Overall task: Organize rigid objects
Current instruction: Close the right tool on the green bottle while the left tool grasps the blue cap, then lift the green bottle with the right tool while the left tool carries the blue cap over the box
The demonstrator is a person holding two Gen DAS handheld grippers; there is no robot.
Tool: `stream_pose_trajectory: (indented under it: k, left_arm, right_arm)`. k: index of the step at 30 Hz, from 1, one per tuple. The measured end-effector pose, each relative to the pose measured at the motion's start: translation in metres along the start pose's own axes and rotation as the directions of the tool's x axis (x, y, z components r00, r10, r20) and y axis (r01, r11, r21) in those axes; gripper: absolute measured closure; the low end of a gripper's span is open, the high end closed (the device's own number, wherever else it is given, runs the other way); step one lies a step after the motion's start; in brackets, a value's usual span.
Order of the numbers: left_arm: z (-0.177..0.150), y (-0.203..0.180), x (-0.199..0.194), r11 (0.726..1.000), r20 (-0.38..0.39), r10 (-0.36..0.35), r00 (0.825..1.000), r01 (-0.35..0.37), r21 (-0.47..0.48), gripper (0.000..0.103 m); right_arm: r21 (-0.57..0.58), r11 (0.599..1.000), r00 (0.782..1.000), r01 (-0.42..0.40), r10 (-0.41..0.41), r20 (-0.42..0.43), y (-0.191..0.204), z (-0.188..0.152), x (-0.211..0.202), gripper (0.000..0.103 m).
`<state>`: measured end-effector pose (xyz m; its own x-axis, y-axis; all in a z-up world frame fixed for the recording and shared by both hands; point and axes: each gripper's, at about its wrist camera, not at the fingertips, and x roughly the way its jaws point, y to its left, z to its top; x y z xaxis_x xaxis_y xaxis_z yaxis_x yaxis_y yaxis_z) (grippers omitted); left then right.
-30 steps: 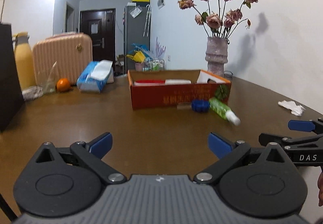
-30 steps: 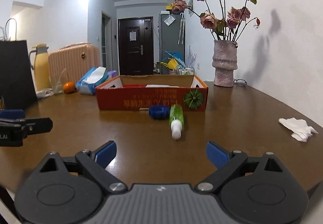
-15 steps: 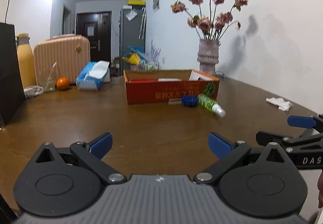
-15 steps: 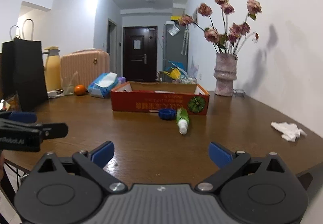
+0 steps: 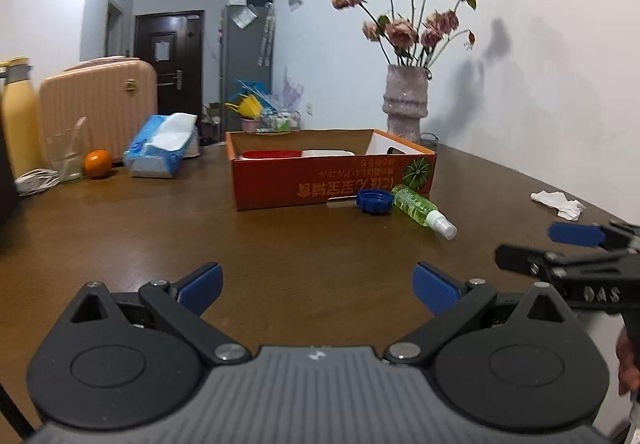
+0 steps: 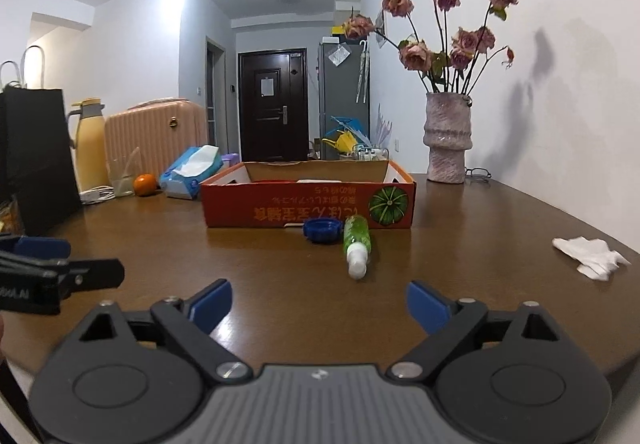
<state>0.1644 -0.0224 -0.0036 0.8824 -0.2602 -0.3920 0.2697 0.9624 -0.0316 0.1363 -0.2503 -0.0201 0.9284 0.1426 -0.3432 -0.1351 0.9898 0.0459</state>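
An orange cardboard box [image 5: 332, 180] [image 6: 308, 204] stands mid-table with a red item [image 5: 272, 155] and a white item [image 5: 328, 153] inside. Against its front wall lie a blue cap [image 5: 375, 201] [image 6: 323, 230] and a green spray bottle [image 5: 420, 208] [image 6: 356, 240], nozzle towards me. My left gripper [image 5: 318, 284] [image 6: 92, 262] is open and holds nothing, well short of the box. My right gripper [image 6: 318, 302] [image 5: 528, 244] points at the bottle from a distance. Its jaws are closing, with nothing between them.
A vase of dried roses [image 5: 406, 108] stands behind the box by the wall, eyeglasses [image 6: 478, 174] beside it. A crumpled tissue [image 5: 558, 202] lies at right. At left are a tissue pack [image 5: 160, 148], an orange [image 5: 97, 163], a glass, a yellow flask and a black bag [image 6: 36, 160].
Both grippers drew back from the box half a second ago and have come forward again. The right gripper's fingertips stand slightly closer together than before.
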Motion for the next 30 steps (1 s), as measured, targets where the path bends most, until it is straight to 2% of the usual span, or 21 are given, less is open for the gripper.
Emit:
stream_pose_trajectory:
  k: [3,5,6,8,12,14,16,17,19,22,25,27,30]
  left_arm:
    - [0.02,0.005,0.034,0.999,-0.036,-0.042,0.998,0.042,0.006,0.0]
    - [0.035,0.004,0.055,0.998,-0.069,-0.05,0.996,0.052,0.023,0.0]
    - [0.041,0.002,0.063,0.997,-0.061,-0.068,0.996,0.07,0.032,0.0]
    - [0.053,-0.003,0.085,0.993,-0.073,-0.101,0.992,0.105,0.053,0.001]
    - [0.067,-0.016,0.124,0.989,-0.127,-0.102,0.987,0.115,0.096,0.015]
    - [0.072,-0.024,0.144,0.984,-0.146,-0.11,0.983,0.129,0.126,0.016]
    - [0.075,-0.031,0.164,0.977,-0.169,-0.135,0.976,0.16,0.14,0.018]
    - [0.075,-0.036,0.175,0.974,-0.184,-0.143,0.973,0.171,0.15,0.02]
    - [0.076,-0.044,0.195,0.969,-0.2,-0.147,0.969,0.182,0.169,0.021]
    - [0.076,-0.053,0.219,0.962,-0.204,-0.172,0.964,0.209,0.178,0.022]
    - [0.075,-0.054,0.246,0.966,-0.214,-0.178,0.961,0.212,0.148,0.032]
    - [0.074,-0.052,0.262,0.97,-0.22,-0.186,0.958,0.215,0.115,0.044]
    - [0.074,-0.048,0.272,0.97,-0.205,-0.209,0.956,0.229,0.08,0.049]
  right_arm:
    - [0.018,1.0,1.0,-0.007,0.008,-0.026,-0.014,0.023,0.042,0.016]
    - [0.014,1.0,0.998,-0.001,0.001,-0.069,-0.022,0.038,0.076,0.022]
    - [0.016,1.0,0.996,-0.006,0.008,-0.094,-0.026,0.043,0.091,0.024]
    - [0.035,0.999,0.989,0.002,0.004,-0.148,-0.035,0.053,0.123,0.037]
    - [0.068,0.998,0.975,-0.008,0.023,-0.22,-0.048,0.062,0.166,0.048]
    - [0.083,0.996,0.969,-0.018,0.038,-0.245,-0.053,0.063,0.181,0.052]
    - [0.099,0.995,0.965,-0.03,0.054,-0.256,-0.057,0.063,0.191,0.055]
    - [0.103,0.994,0.963,-0.035,0.061,-0.264,-0.061,0.063,0.196,0.064]
    - [0.111,0.993,0.963,-0.036,0.065,-0.262,-0.069,0.064,0.2,0.069]
    - [0.116,0.993,0.966,-0.009,0.038,-0.256,-0.082,0.067,0.199,0.069]
    - [0.109,0.994,0.958,0.008,0.024,-0.286,-0.088,0.063,0.203,0.069]
    - [0.111,0.994,0.957,0.008,0.024,-0.289,-0.089,0.06,0.205,0.069]
    - [0.131,0.991,0.959,-0.012,0.048,-0.278,-0.088,0.058,0.205,0.073]
